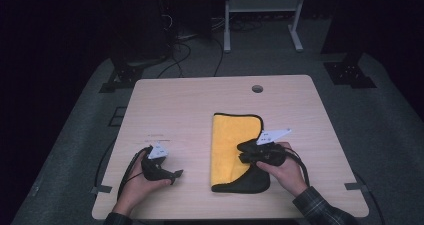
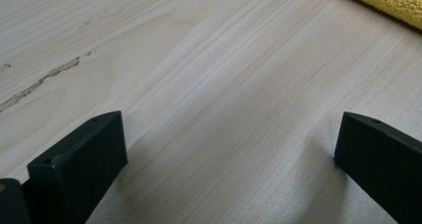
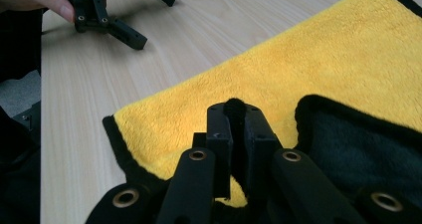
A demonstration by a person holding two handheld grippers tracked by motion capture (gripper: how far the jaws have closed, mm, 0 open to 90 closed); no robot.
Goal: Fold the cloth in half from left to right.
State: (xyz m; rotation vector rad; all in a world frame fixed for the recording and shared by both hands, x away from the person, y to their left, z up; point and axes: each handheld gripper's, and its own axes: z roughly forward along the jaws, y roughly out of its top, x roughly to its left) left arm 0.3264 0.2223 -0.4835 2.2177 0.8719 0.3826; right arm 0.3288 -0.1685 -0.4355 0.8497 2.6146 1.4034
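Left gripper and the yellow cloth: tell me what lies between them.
Only bare wooden table separates the left gripper from the yellow cloth, as the high view shows.

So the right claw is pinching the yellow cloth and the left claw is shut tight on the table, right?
Not quite. The left claw is open, its jaws standing wide apart over the bare table, as the left gripper view shows. The right claw is indeed pinching the yellow cloth.
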